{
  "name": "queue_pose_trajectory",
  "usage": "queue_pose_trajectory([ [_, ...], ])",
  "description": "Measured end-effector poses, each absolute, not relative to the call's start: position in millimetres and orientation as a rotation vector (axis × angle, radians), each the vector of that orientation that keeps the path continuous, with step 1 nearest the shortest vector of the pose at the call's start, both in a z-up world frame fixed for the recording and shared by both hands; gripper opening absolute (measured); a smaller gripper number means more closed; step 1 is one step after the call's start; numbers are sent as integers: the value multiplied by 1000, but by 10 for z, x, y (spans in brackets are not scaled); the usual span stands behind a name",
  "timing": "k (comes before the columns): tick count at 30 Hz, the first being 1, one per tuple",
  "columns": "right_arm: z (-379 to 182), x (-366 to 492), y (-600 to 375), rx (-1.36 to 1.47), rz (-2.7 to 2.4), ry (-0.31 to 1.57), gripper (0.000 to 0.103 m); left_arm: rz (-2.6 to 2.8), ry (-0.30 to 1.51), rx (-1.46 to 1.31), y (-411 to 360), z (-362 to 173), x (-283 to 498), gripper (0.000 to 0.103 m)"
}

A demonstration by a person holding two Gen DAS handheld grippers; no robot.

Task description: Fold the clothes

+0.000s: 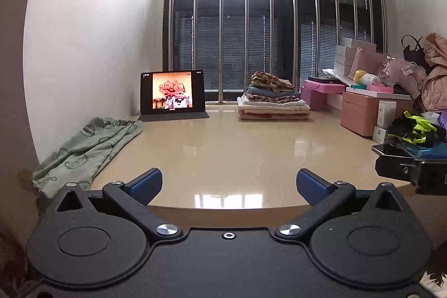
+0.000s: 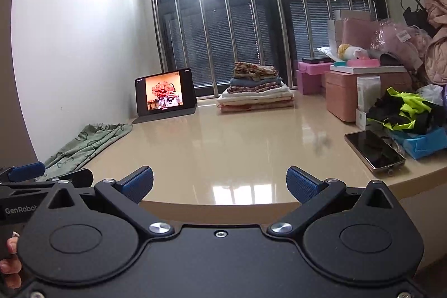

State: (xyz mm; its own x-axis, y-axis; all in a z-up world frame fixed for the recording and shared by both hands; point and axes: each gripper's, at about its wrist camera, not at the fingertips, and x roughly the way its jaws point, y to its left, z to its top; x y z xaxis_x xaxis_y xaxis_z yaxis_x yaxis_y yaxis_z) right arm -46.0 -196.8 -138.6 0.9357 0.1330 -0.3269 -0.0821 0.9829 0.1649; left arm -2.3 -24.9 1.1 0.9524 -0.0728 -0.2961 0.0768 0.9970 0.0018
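Nearest the cameras, the left gripper (image 1: 229,183) and the right gripper (image 2: 220,182) both hover at the front edge of the glossy table (image 1: 223,158), jaws spread wide and holding nothing. Just beyond, at the table's left edge against the wall, lies the green garment (image 1: 83,147), rumpled and spilling partly over the rim (its print looks like little bears). On the right side a phone (image 2: 374,152) lies flat, beside a loose heap of black and neon-yellow clothing (image 2: 405,111). Farther back stand a tablet (image 1: 172,92) and, by the window bars, a stack of folded clothes (image 1: 272,99). By my reading, no item is in hand yet: this is the pick-up step. The next move calls for reaching left, pinching the green garment's edge, and dragging it onto the bare centre to spread flat.
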Motion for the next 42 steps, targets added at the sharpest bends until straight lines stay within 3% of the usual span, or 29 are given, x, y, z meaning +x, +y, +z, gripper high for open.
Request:
queue_pose_trajectory([
  [42, -1445, -443, -1952, 144, 123, 385, 103, -96, 367, -5, -195, -88, 48, 103],
])
